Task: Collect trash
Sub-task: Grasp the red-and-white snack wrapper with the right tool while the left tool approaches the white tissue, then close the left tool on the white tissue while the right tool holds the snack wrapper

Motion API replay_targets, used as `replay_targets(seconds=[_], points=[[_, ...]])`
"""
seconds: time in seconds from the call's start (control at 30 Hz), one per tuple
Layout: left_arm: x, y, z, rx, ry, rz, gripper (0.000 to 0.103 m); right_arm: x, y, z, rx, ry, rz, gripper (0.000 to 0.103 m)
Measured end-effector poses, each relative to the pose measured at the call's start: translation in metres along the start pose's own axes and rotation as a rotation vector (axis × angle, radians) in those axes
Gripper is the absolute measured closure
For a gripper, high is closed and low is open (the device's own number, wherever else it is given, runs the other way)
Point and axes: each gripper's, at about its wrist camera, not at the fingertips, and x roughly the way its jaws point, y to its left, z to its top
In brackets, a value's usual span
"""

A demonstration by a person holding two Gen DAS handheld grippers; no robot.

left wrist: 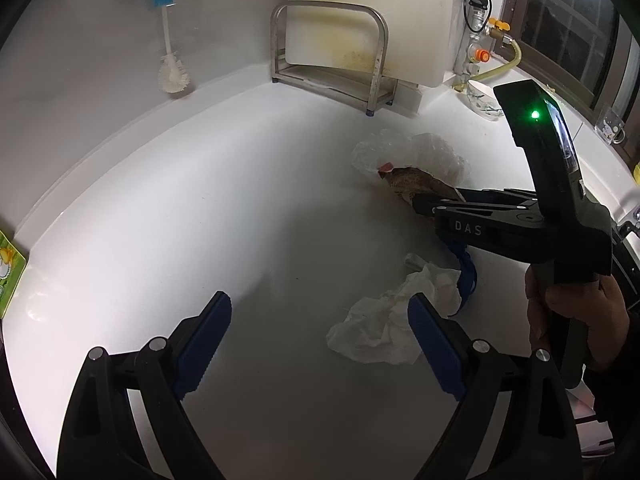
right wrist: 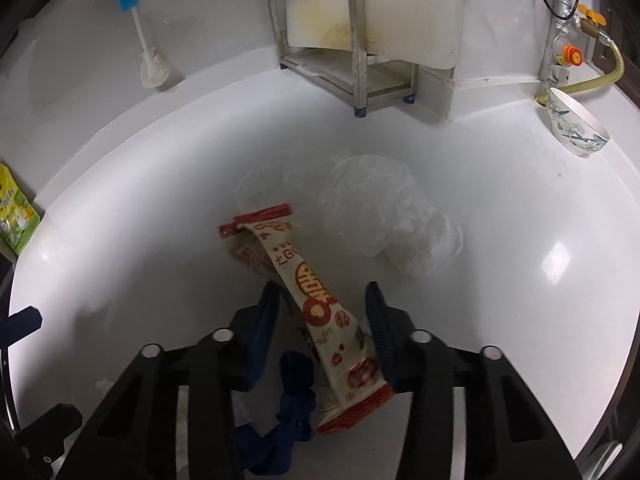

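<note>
Left claw (left wrist: 320, 344) released, hovers low over bare table (left wrist: 200, 220), tissue (left wrist: 384, 320) just beside its right finger. Right claw (right wrist: 322, 316) straddles wrapper (right wrist: 312, 292), jaws apart, not clenched; wrapper tilted, far end near clear bag (right wrist: 380, 216). Suggest: close across wrapper's narrow middle, avoid blue strap (right wrist: 294, 400). Open room left; rack (right wrist: 344, 40), bowl (right wrist: 576, 124) well apart at back.
</note>
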Motion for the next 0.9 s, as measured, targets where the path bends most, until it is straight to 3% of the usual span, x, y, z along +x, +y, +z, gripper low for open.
replay_targets(seconds=[0.07,0.13,0.57,0.9], points=[[0.000,-0.001,0.000,-0.002,0.000,-0.008,0.015,-0.003,0.000,-0.002,-0.002,-0.005,0.003,0.077],[0.001,-0.002,0.001,0.002,0.000,-0.012,0.015,-0.007,-0.001,-0.005,0.009,-0.010,0.015,0.081],[0.009,-0.009,0.000,0.048,0.026,-0.074,0.015,-0.058,-0.025,-0.021,0.149,-0.098,0.013,0.081],[0.017,-0.020,-0.006,0.098,0.033,-0.073,0.015,-0.062,-0.026,-0.052,0.166,0.040,0.083,0.081]])
